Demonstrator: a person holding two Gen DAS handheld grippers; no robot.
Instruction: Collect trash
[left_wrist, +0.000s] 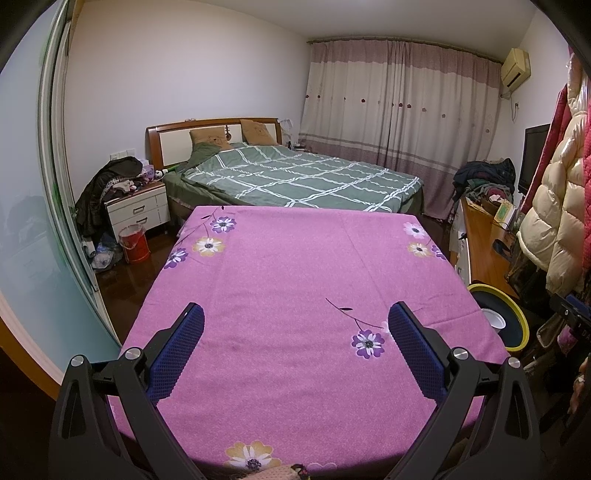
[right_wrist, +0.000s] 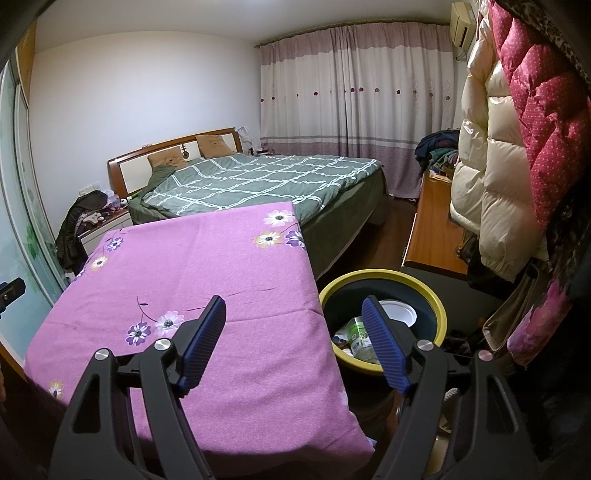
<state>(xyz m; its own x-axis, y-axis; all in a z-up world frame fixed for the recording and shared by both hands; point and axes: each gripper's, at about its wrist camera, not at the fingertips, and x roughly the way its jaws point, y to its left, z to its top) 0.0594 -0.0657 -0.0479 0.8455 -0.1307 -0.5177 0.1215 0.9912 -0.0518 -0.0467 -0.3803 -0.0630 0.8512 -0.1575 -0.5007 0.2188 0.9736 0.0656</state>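
We hold the left gripper (left_wrist: 295, 317) over a table draped in a pink floral cloth (left_wrist: 295, 258), and its two blue-padded fingers (left_wrist: 177, 354) stand wide apart with only bare cloth between them; nothing is gripped. Ahead of these jaws, past the far edge of the cloth, lies a bed with a green checked quilt (left_wrist: 295, 177), and off to the outer side of the right finger we see part of the yellow-rimmed bin (left_wrist: 517, 314) beside the table. We hold the right gripper (right_wrist: 293, 306) with its jaws likewise spread wide and empty: the left finger sits above the pink cloth near the table's edge, while the right finger (right_wrist: 384, 347) sits above the open mouth of the bin (right_wrist: 439, 306). The collected trash is inside that bin (on the floor just beside the table): a white plate or lid (right_wrist: 400, 314) shows just beyond the right fingertip, and a greenish bottle or can (right_wrist: 354, 330) lies between the two fingers, lower in the bin, touching neither pad. Outward of the right finger hang a cream padded coat (right_wrist: 491, 177) and a pink dotted one (right_wrist: 546, 129), above a wooden cabinet top (right_wrist: 432, 229). Closed curtains (right_wrist: 351, 92) fill the wall far ahead of the jaws.
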